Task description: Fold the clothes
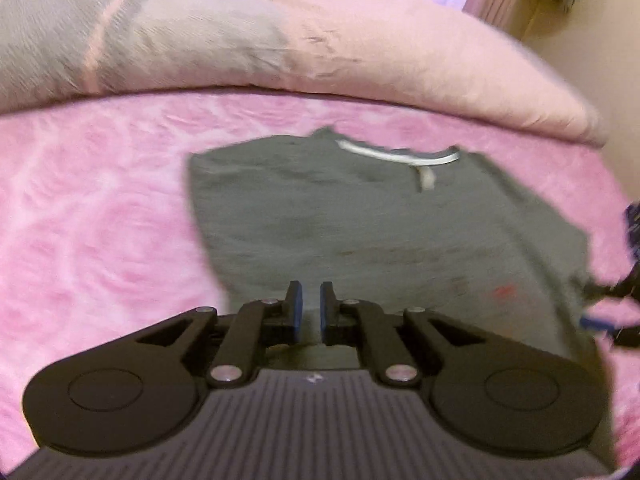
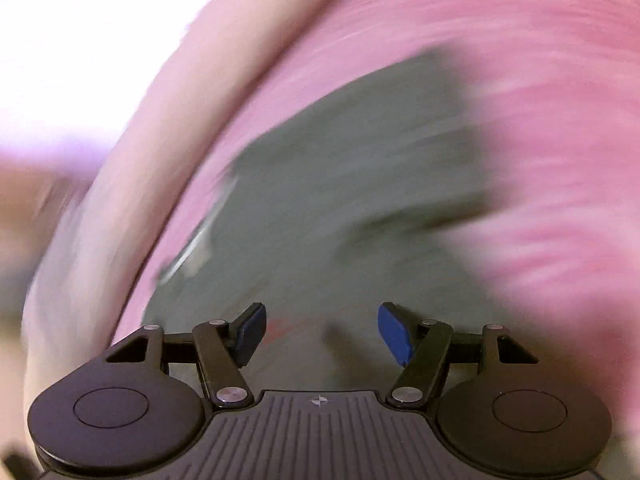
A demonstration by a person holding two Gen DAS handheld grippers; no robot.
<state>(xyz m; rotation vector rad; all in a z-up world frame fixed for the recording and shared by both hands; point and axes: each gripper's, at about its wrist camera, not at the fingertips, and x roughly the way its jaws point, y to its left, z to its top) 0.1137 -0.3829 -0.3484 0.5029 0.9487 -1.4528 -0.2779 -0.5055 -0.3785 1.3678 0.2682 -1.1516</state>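
Grey shirt (image 1: 360,216) lies flat on the bed (image 1: 100,200), collar farthest from both tongs: left tongs (image 1: 311,308) nearly clenched and empty, right tongs (image 2: 322,332) released, seemingly just above the cloth.

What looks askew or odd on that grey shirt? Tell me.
Nothing is badly wrong. The grey shirt lies flat on the pink blanket, but its right edge looks ragged and uneven, and a small red mark shows near it. Motion blur hides finer detail.
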